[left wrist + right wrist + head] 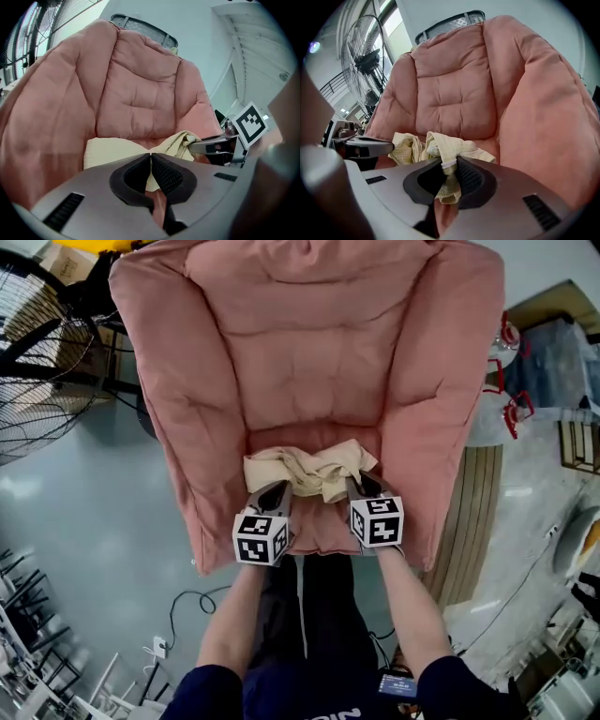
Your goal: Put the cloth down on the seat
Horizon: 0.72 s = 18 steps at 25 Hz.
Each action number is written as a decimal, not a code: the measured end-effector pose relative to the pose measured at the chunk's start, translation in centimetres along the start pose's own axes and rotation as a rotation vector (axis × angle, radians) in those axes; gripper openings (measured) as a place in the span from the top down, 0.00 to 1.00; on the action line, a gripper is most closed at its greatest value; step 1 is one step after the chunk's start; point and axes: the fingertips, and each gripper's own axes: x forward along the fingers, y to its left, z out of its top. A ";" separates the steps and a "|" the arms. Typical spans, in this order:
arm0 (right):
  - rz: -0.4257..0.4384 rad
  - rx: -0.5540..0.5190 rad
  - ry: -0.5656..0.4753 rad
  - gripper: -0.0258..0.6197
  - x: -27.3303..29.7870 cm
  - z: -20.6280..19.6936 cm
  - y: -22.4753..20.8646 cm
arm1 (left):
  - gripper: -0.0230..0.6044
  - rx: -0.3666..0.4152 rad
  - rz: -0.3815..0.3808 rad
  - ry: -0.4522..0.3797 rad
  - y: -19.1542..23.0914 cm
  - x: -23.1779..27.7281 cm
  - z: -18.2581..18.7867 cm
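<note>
My left claw (272,493) is pinched nearly shut on a thin edge of the cloth (314,470). My right claw (364,486) is clamped on a thicker bunched fold at the other end. The cloth is pale yellow, soft and limp, and I judge it light. It sags and crumples between my two holds, so it will drape wherever I let it go and will not slide or break. End corners, a claw on each, are the sensible places to hold it. It hangs low over the front part of the seat (314,432) of the pink armchair (281,334), close to the front edge. I cannot tell whether it rests on the cushion yet. Its long axis runs side to side, from one chair arm toward the other.
</note>
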 end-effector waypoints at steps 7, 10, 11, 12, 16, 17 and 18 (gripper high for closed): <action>-0.013 0.008 0.049 0.84 1.3 -1.4 -1.5 | 0.92 0.047 -0.005 0.022 0.2 1.0 -1.4; -0.016 0.018 0.049 0.84 1.4 -1.3 -1.5 | 0.92 0.013 0.022 -0.008 0.7 0.8 -1.2; -0.021 0.020 0.052 0.84 1.4 -1.3 -1.4 | 0.92 0.010 0.031 -0.014 0.8 0.8 -1.1; -0.025 0.023 0.058 0.79 1.4 -1.3 -1.3 | 0.92 0.010 0.035 -0.019 0.9 0.6 -1.0; -0.012 0.018 0.082 0.63 0.7 -1.4 -0.2 | 0.65 -0.009 0.018 -0.040 0.3 -0.3 -0.4; -0.009 0.011 0.077 0.63 0.2 -1.2 0.1 | 0.64 -0.011 0.018 -0.046 0.1 -0.7 -0.1; -0.007 0.005 0.065 0.63 -0.4 -0.8 0.3 | 0.63 -0.010 0.018 -0.054 -0.2 -1.1 0.2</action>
